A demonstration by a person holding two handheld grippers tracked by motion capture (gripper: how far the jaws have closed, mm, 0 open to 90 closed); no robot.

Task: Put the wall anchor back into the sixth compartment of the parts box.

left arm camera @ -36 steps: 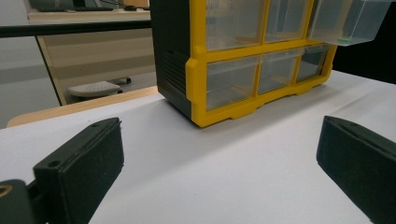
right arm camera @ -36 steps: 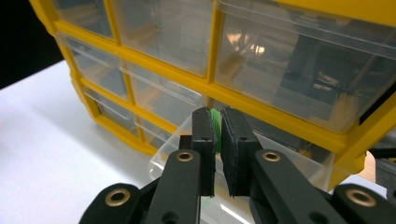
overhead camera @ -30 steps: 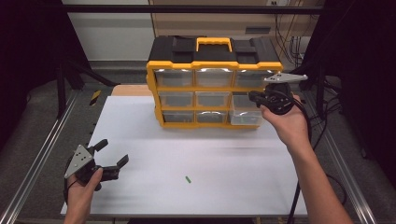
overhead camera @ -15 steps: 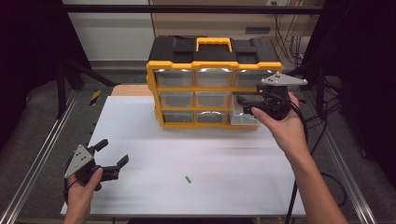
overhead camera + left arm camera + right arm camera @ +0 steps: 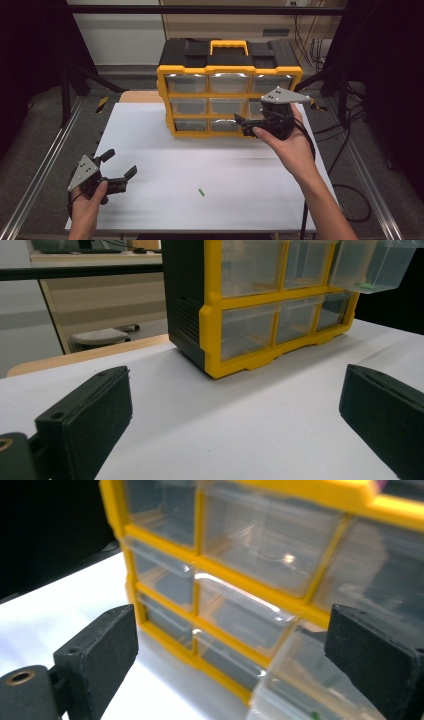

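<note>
Beside the drawer cabinet (image 5: 230, 90), the right gripper (image 5: 246, 125) hangs wide open, empty, apparently approaching the protruding drawer (image 5: 320, 690); next, align and close.

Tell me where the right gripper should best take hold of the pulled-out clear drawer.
Probably the drawer's front lip, approached straight from the front. It juts out of the yellow organizer toward the person, so that edge stands free, and the right gripper, jaws open, hangs just before it.
</note>
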